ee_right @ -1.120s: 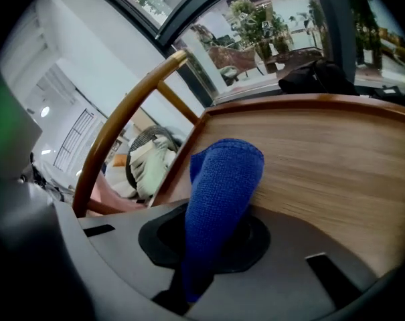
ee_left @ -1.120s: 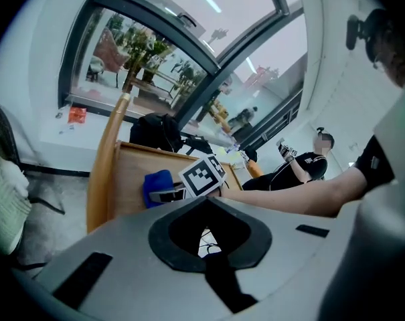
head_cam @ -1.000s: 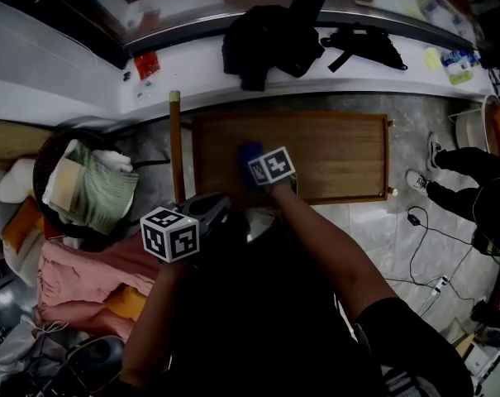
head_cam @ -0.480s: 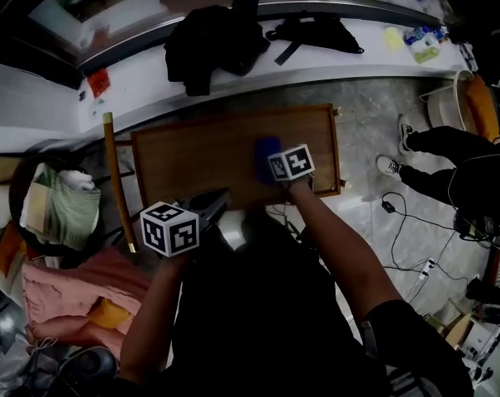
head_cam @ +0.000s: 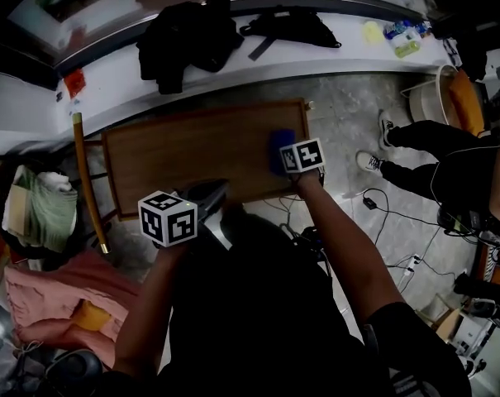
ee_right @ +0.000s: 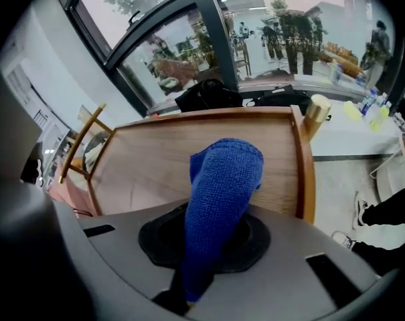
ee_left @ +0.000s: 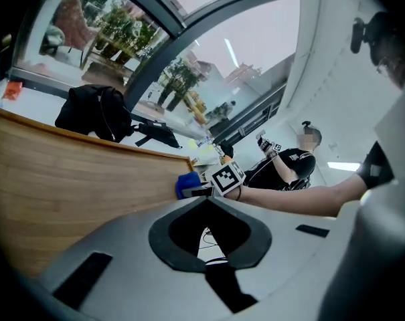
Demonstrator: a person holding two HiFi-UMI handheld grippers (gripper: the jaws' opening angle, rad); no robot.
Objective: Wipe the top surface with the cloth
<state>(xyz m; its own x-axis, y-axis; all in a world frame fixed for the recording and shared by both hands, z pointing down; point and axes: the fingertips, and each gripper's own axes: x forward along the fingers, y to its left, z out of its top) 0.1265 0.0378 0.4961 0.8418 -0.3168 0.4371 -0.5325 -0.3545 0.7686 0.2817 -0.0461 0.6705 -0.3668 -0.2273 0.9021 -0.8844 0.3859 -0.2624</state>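
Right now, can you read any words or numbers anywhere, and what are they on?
No words or numbers can be read.
Near marker cube and far marker cube: black-and-white square patterns only, no letters.
Bottles on the counter: labels too small to read.
Red packet on the counter: too blurred to read.
Blue cloth: no print shows.
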